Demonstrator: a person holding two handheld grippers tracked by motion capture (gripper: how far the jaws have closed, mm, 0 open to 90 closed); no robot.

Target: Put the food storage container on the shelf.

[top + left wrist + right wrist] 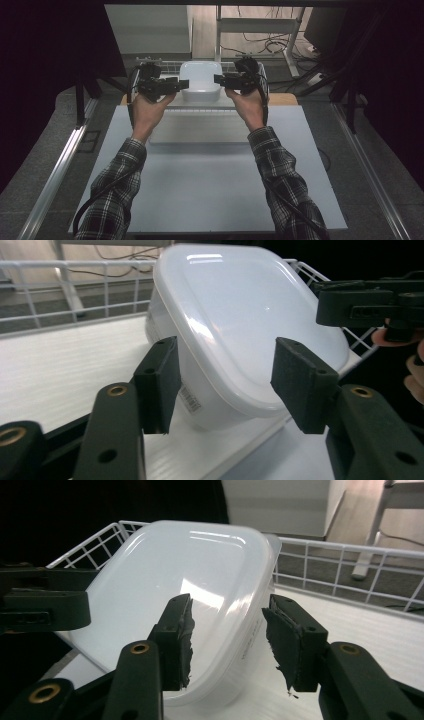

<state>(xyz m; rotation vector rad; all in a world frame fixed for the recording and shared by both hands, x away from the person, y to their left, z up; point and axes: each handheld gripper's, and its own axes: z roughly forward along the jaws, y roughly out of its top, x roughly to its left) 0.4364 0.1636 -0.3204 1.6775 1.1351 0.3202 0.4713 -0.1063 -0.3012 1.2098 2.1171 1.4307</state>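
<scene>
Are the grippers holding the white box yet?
No, nothing is held. Both the left gripper and right gripper are open, one at each side edge of the lidded white box, jaws not touching.

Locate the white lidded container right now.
The white lidded container sits at the far middle of the table in the high view, inside the white wire basket, between the left gripper and right gripper.

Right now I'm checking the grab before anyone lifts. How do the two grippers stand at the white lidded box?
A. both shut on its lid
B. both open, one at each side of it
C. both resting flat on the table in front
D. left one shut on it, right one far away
B: the left gripper and the right gripper each show a wide gap between the jaws, straddling opposite edges of the box.
</scene>
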